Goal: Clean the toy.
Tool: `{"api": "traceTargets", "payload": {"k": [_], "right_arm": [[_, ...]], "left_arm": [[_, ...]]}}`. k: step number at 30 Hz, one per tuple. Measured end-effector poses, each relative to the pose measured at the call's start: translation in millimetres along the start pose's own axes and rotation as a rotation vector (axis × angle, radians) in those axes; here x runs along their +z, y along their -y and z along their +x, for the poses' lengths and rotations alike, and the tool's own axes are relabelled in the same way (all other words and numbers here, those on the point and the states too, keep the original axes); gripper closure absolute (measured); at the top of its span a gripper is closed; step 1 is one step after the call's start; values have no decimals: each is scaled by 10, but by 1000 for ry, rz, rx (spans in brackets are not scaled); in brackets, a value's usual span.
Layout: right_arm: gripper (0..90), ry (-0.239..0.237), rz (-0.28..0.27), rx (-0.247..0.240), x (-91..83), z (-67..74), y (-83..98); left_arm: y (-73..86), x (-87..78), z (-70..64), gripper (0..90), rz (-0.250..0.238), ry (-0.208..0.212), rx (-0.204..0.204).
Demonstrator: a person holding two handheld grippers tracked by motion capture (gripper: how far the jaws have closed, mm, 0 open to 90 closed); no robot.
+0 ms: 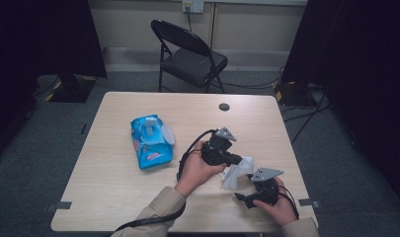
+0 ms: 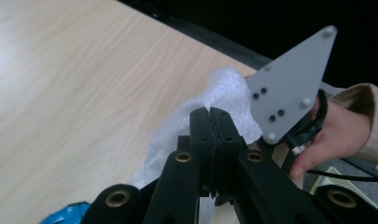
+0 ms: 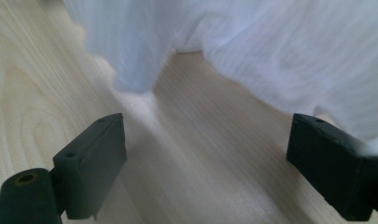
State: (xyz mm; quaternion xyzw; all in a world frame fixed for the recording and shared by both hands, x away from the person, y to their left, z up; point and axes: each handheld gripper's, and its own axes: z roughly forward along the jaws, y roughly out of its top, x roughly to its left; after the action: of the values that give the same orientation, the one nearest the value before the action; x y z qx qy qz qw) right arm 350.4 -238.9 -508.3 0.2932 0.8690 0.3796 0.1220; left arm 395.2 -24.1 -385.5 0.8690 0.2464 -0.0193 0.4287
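A white wipe (image 1: 235,174) hangs over the table's front right part, its top pinched at the tips of my left gripper (image 1: 241,160). In the left gripper view the jaws (image 2: 209,116) stand pressed together, with the crumpled wipe (image 2: 224,88) just behind them. My right gripper (image 1: 238,197) lies low near the table's front edge, just below and right of the wipe. Its jaws (image 3: 210,140) stand wide apart with bare wood between them. The wipe's lower edge (image 3: 270,46) hangs just beyond their tips and brushes the right-hand jaw.
A blue pack of wipes (image 1: 149,140) with its white lid flipped up lies left of centre on the wooden table (image 1: 113,173). A small dark disc (image 1: 224,106) sits near the far edge. A black folding chair (image 1: 190,57) stands behind the table.
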Motion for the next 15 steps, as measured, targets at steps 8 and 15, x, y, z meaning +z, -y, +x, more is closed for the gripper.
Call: {"api": "traceTargets", "payload": {"k": [8,15], "right_arm": [[113,-2,3,0,-1,0,0],[113,-1,2,1,-1,0,0]], "left_arm": [[355,212,86,889,88,-17,-28],[513,303,89,886,115,-12,-38]]}}
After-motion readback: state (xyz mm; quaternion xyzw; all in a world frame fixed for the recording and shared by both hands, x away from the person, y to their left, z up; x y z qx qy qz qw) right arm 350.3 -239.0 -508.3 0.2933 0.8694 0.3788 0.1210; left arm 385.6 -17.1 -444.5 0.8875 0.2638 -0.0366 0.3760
